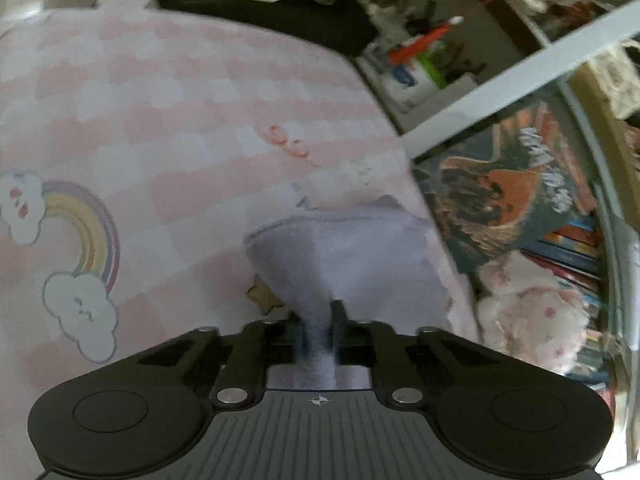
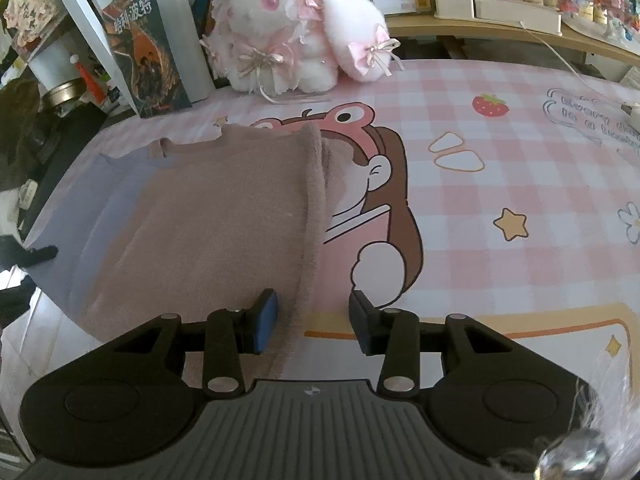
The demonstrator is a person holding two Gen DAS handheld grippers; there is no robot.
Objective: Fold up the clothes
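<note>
Your left claw (image 1: 320, 332) is clamped on a bunched corner of the pale lilac-and-dusty-pink knit garment (image 2: 208, 224), which lies on the left of the pink checked cartoon-print table (image 2: 500, 168). Your right claw (image 2: 312, 320) stands apart astride its rolled right hem, gripping nothing; close it squarely before lifting, so both corners travel level. The far book cover (image 2: 140, 52) reads "哈利·波特"; the table's writing begins "Every".

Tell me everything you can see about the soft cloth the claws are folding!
The cloth looks fuzzy, like a knit or fleece. It shows dusty pink in the right wrist view and pale lilac in the left wrist view. It lies on the pink checked mat, its thick rolled hem running toward the right claw, whose open jaws straddle that hem. The left claw pinches a bunched corner shut and lifts it.
</note>
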